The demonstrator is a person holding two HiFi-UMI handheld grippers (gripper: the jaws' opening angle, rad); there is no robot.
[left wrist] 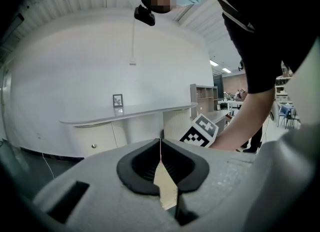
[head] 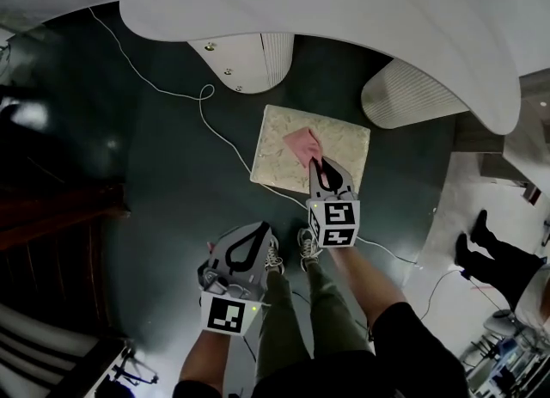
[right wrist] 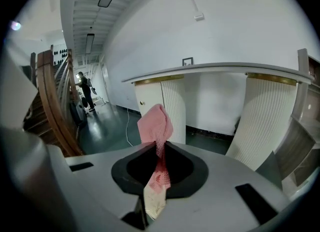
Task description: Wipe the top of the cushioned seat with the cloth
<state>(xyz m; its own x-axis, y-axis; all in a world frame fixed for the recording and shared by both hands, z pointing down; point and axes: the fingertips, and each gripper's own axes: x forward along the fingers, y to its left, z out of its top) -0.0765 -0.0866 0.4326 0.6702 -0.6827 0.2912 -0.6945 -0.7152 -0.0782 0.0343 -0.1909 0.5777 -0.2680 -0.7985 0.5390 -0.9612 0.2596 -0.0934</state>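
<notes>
Head view: right gripper (head: 320, 166) clamped on pink cloth (head: 301, 142) over cushioned seat (head: 342, 140), left gripper (head: 260, 228) closed empty beside it, likely mid-wipe, next press cloth flat and sweep across the top.

Two claws (head: 256, 231) (head: 317, 164), one cloth (head: 300, 142), one seat (head: 342, 141)

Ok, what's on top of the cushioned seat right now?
Only the pink cloth, pinched in the right gripper with its jaws shut on it, sits over the seat near its middle. The patch under cloth and gripper is covered; the rest shows bare.
</notes>
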